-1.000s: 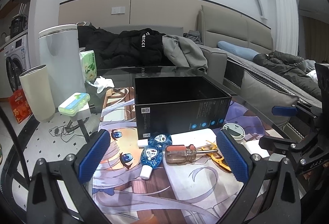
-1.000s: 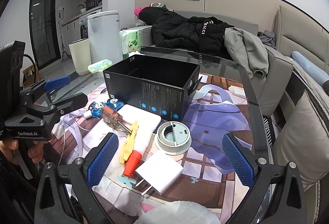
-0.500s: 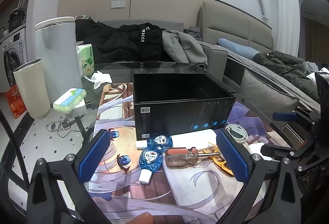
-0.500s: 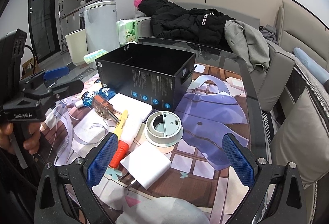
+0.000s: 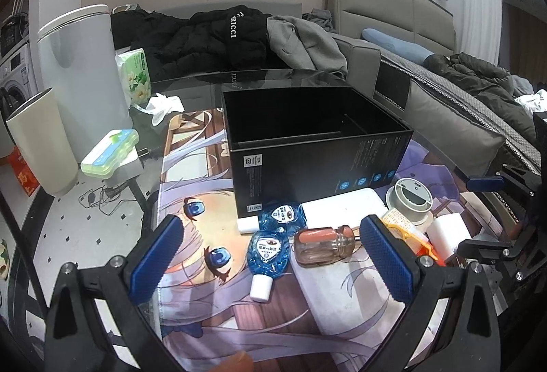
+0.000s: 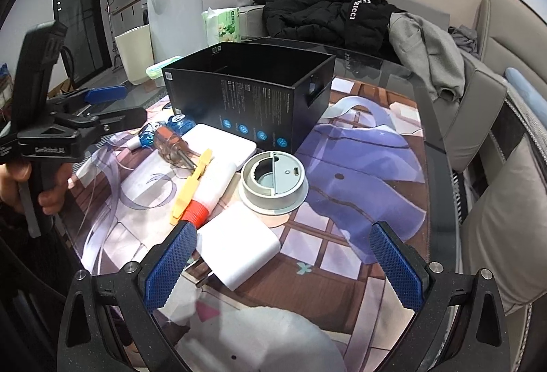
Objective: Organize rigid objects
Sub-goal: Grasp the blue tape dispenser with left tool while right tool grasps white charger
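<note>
Left wrist: the left gripper (image 5: 271,256) hangs wide apart and empty over two blue bottles (image 5: 268,247) and a screwdriver (image 5: 323,245), all lying before the open black box (image 5: 318,163).

Right wrist: the right gripper (image 6: 282,264) gapes empty above a white charger (image 6: 239,249), near a grey disc (image 6: 273,182).

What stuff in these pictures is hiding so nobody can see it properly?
- Black box floor: both views, hidden by its own walls.
- Screwdriver tip: left wrist view, behind a blue finger pad.
- White charger prongs: right wrist view, partly behind the right gripper.
- Small print on the blue bottles: too tiny.
</note>
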